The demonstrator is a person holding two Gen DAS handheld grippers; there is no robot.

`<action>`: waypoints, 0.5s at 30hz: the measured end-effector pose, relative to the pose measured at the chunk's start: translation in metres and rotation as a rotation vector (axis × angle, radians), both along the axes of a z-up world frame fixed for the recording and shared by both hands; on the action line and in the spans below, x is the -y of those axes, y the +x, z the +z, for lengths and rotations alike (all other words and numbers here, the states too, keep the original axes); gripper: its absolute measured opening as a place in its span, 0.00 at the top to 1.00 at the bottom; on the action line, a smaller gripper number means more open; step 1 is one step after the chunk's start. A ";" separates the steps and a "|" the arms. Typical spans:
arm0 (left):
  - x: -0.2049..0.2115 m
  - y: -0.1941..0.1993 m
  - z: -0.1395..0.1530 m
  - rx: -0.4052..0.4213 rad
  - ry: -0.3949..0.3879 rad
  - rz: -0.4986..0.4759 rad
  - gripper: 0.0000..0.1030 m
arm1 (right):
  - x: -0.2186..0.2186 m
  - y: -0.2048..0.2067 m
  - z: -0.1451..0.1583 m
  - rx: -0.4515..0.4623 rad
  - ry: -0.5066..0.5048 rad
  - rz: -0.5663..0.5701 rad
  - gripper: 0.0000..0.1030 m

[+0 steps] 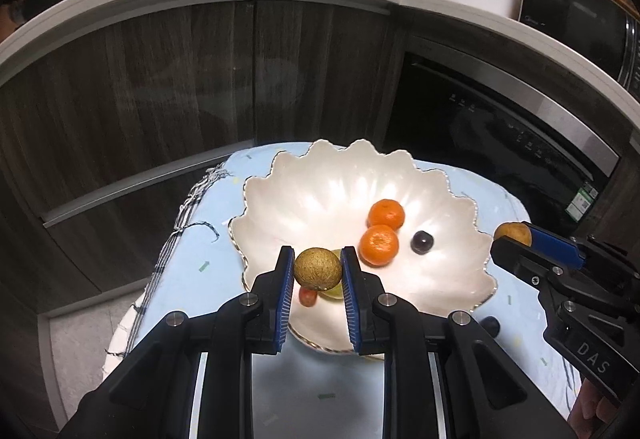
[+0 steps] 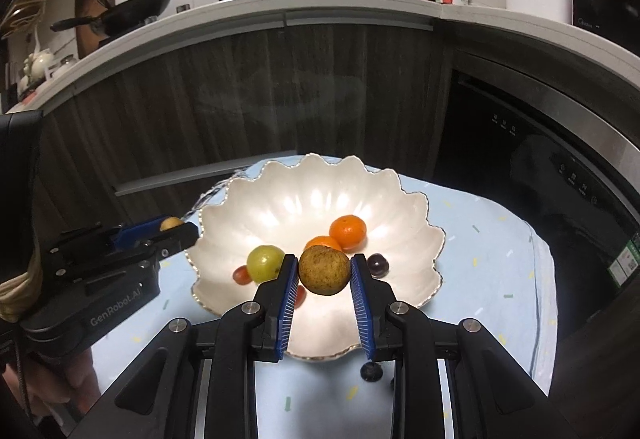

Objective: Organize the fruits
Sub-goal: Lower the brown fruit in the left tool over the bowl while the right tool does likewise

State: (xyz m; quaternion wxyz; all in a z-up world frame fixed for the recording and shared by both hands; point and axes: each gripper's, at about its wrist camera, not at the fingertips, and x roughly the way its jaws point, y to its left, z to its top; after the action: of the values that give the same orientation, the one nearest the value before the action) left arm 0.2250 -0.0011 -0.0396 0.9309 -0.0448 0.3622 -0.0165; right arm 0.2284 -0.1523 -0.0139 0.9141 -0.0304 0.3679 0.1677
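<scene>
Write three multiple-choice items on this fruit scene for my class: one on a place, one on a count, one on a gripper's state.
1. Where does the dark blue berry lie?
A in the bowl
B on the pale blue cloth
C on the counter

2. How many orange mandarins lie in the white scalloped bowl?
A one
B two
C four

3. What is the left gripper doing?
A holding a brown round fruit
B standing empty
C holding a grape

Answers: 1 B, it sits outside the bowl's rim; 2 B, two touching; 3 A, pads press the fruit.
</scene>
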 end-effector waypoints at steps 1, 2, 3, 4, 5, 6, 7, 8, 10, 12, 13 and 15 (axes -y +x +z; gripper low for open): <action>-0.002 0.003 -0.001 -0.003 0.000 0.004 0.77 | 0.000 0.003 -0.002 -0.005 0.000 -0.003 0.73; -0.003 0.006 -0.003 -0.009 -0.002 0.006 0.77 | 0.000 0.006 -0.003 -0.010 -0.001 -0.008 0.73; -0.005 0.009 -0.004 -0.014 -0.003 0.009 0.77 | -0.001 0.010 -0.005 -0.014 -0.002 -0.011 0.73; -0.006 0.011 -0.006 -0.019 -0.004 0.012 0.77 | -0.001 0.012 -0.006 -0.018 -0.005 -0.014 0.73; -0.008 0.015 -0.008 -0.026 -0.005 0.016 0.77 | -0.002 0.016 -0.008 -0.022 -0.010 -0.016 0.73; -0.009 0.016 -0.008 -0.029 -0.005 0.016 0.77 | -0.003 0.019 -0.009 -0.026 -0.014 -0.018 0.73; -0.010 0.018 -0.010 -0.035 -0.004 0.017 0.77 | -0.004 0.021 -0.010 -0.029 -0.018 -0.020 0.73; -0.011 0.021 -0.011 -0.041 -0.002 0.018 0.77 | -0.005 0.023 -0.012 -0.031 -0.022 -0.021 0.73; -0.012 0.025 -0.014 -0.054 0.000 0.018 0.77 | -0.007 0.029 -0.015 -0.042 -0.029 -0.025 0.73; -0.013 0.028 -0.016 -0.063 0.005 0.015 0.77 | -0.008 0.032 -0.019 -0.054 -0.033 -0.034 0.73; -0.013 0.029 -0.018 -0.067 0.006 0.014 0.77 | -0.008 0.034 -0.021 -0.060 -0.033 -0.036 0.73; -0.014 0.030 -0.019 -0.068 0.008 0.017 0.77 | -0.009 0.036 -0.025 -0.072 -0.037 -0.042 0.73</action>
State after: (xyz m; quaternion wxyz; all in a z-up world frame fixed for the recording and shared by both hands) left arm 0.2551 0.0126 -0.0590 0.9183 -0.0448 0.3932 -0.0054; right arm 0.2647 -0.1432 -0.0390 0.9029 -0.0337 0.4040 0.1426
